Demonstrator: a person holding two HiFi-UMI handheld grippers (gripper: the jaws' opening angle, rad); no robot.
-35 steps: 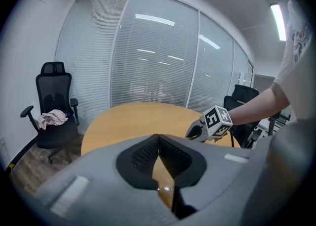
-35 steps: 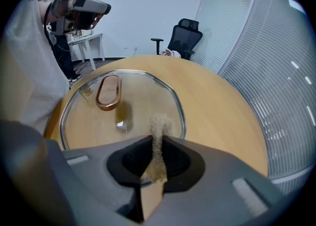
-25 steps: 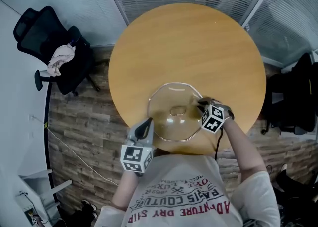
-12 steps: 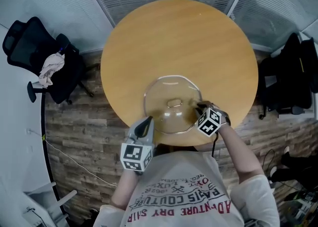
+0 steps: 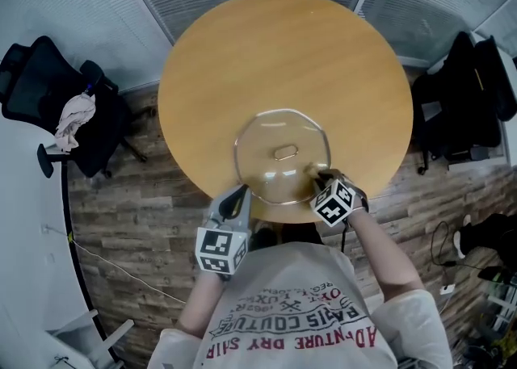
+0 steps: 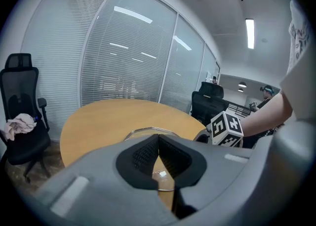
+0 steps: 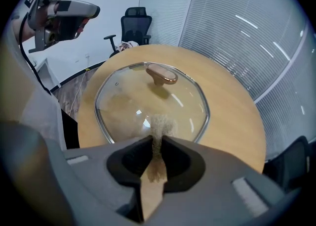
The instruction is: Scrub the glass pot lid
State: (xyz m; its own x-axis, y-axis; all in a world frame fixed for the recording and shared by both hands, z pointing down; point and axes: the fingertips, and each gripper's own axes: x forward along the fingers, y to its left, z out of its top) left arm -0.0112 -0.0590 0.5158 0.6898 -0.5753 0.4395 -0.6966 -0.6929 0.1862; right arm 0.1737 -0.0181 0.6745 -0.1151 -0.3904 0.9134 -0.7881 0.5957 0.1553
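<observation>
Right gripper (image 7: 158, 138): jaws pinch a tan pad (image 7: 159, 122). The pad's tip is on the lid's glass, near-right of the knob.
Left gripper (image 6: 158, 138): jaws pressed together with nothing between them, just beside the lid's near-left rim. Contact cannot be told.
Lid (image 5: 266, 137): glass, lying flat on the table with the knob (image 5: 285, 152) up at its centre.
Table (image 5: 283, 44): round and wooden. The lid sits by its near edge.
Chair (image 5: 36, 77): on the floor, well left of the lid.
</observation>
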